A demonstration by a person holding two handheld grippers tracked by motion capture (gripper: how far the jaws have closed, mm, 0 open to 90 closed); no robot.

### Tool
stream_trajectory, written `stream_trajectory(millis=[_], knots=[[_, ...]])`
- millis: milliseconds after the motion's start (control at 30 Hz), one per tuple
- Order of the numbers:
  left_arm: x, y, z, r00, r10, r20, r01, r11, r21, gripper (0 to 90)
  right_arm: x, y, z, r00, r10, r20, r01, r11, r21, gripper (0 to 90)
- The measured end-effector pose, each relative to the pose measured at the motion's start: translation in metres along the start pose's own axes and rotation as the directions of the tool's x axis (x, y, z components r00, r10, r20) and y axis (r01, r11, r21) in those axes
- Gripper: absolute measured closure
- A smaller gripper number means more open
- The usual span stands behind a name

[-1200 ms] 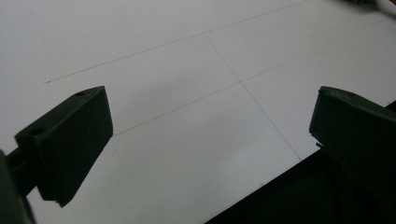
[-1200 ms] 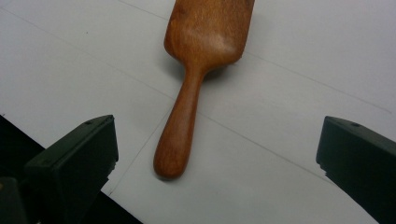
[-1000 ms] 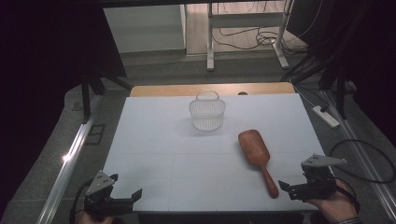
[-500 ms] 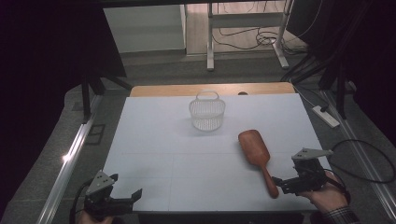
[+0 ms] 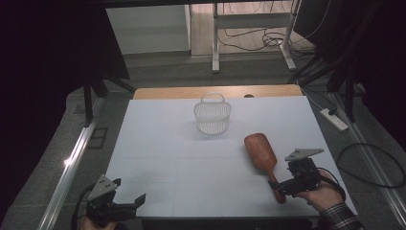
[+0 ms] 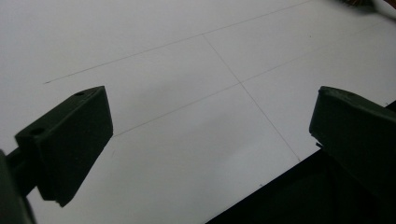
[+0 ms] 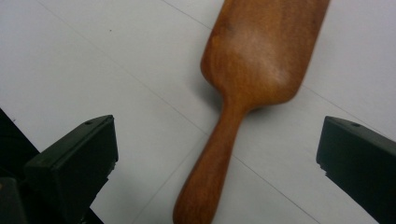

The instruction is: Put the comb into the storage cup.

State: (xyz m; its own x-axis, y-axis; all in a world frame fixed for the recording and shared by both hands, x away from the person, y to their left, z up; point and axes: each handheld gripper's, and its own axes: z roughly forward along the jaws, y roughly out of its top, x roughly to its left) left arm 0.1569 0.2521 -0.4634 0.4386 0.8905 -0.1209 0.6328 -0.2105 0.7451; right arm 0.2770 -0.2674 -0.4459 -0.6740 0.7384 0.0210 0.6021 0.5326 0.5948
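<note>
The bench (image 5: 191, 163) carries a white sheet ruled with thin lines, a strip of bare wood showing at its far edge; around it the room is dark, with grey floor, desk legs and loose cables beyond, and a white power strip (image 5: 333, 119) on the floor to the right. A white mesh basket (image 5: 212, 116) stands upright near the far middle of the bench. The wooden hairbrush (image 5: 261, 153) lies flat, nearer and to the right of the basket, its handle pointing toward the person.

The right tool (image 5: 281, 186) sits at the handle's end, jaws spread wide — in the right gripper view the handle (image 7: 210, 177) runs up between them, untouched. The left tool (image 5: 125, 206) hangs released over the near left corner, well apart from the hairbrush.

Against a second ago, the right tool has moved in from the bench's right edge to the handle; the left one has stayed put.
</note>
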Motion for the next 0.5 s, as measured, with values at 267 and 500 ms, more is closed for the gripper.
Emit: stream_trajectory(millis=[267, 500], knots=[[0.000, 0.000, 0.000, 1.0000, 0.000, 0.001, 0.000, 1.0000, 0.000, 0.5, 0.005, 0.009, 0.012, 0.9996, -0.024, -0.014, 0.024, 0.999, 0.046, 0.0], [0.000, 0.000, 0.000, 1.0000, -0.002, 0.001, 0.002, 1.0000, -0.001, 0.5, 0.010, 0.018, 0.024, 0.9990, -0.028, -0.034, 0.031, 0.995, 0.093, 0.0]])
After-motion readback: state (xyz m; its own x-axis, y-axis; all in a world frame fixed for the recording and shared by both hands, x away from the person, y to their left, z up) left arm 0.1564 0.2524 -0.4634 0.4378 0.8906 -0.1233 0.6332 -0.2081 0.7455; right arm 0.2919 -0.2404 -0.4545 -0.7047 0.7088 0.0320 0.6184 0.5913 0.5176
